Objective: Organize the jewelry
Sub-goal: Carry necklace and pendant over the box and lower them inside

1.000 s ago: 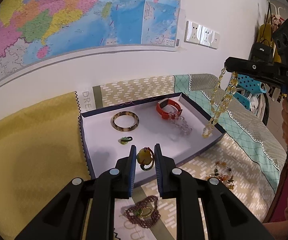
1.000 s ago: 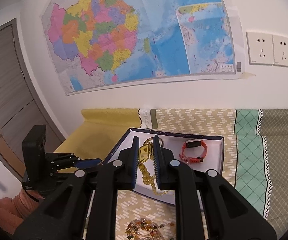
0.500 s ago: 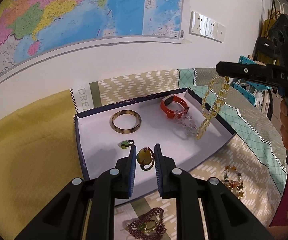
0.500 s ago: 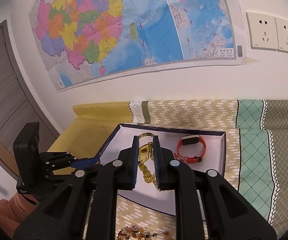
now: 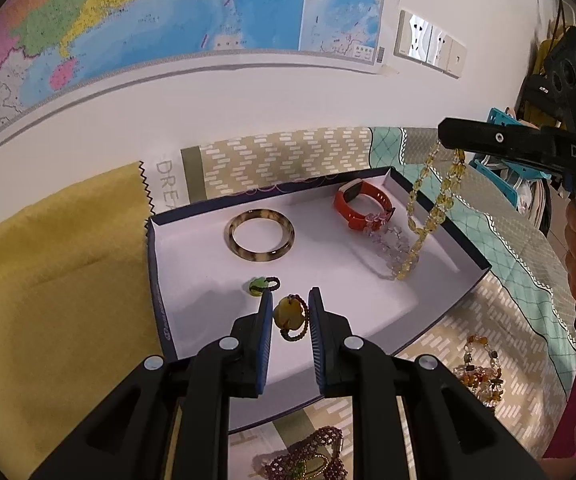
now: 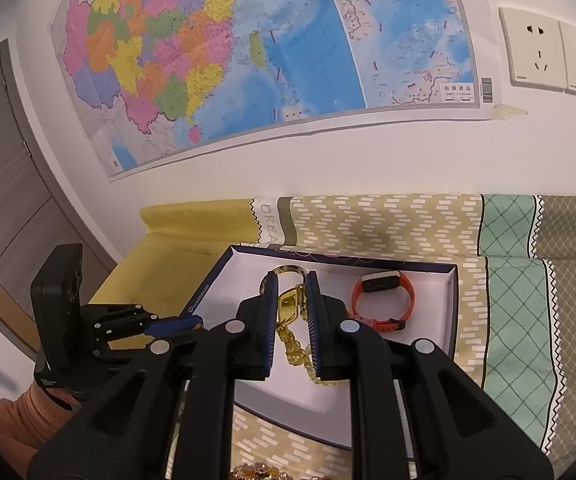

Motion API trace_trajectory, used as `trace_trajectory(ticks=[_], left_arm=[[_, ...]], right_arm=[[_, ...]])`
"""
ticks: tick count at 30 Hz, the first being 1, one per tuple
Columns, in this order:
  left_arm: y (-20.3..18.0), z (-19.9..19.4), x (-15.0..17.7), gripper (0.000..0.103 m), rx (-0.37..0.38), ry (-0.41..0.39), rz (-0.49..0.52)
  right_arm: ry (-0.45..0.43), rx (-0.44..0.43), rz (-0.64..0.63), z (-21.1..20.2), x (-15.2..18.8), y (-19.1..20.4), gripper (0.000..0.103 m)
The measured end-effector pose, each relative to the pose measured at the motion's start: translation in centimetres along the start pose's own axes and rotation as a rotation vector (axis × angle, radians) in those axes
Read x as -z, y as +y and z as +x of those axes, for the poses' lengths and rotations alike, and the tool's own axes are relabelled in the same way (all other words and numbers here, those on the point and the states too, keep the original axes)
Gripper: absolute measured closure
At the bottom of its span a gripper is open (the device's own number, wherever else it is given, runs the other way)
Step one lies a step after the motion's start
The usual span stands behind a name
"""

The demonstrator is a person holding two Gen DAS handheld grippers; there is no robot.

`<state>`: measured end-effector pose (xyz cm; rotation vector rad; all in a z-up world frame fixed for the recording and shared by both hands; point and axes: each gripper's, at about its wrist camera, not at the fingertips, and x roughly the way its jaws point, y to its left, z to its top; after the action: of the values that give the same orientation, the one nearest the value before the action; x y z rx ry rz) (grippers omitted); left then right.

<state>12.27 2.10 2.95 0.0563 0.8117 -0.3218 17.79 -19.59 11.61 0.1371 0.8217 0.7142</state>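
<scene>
Dangling between right fingers (image 6: 268,312), yellow necklace (image 6: 293,344)

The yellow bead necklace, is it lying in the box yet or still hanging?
Hanging: the yellow bead necklace dangles from the right gripper, lowest beads nearing the box floor.

Shallow white-lined cardboard box with dark blue walls (image 5: 156,280), lying open on patterned cloth. Inside, flat toward the back: mottled tortoiseshell bangle (image 5: 259,235); to its right an orange silicone watch band (image 5: 361,204), resting on its edge, touching a strand of clear crystal beads (image 5: 387,240). Near the front wall, small green charm on a dark loop (image 5: 262,285). Just beside it, yellow amber-like pendant on a dark red bead cord (image 5: 288,316), pinched and raised slightly. Hanging down into the box's right half, long yellow bead chain (image 5: 431,216), lower end touching the floor by the crystal beads. Outside the box on the cloth: mixed amber bead bracelet (image 5: 481,376), dark purple bead strand (image 5: 307,458).
</scene>
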Motion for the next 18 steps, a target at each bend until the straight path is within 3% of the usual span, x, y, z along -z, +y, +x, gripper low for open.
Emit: trace_trajectory(ticks=[18], left_arm=[[0.7,2.6,0.1,0.087,-0.001,0.063,-0.033]], right_arm=[[0.050,0.037,0.031,2.3,0.8,-2.3,0.089]])
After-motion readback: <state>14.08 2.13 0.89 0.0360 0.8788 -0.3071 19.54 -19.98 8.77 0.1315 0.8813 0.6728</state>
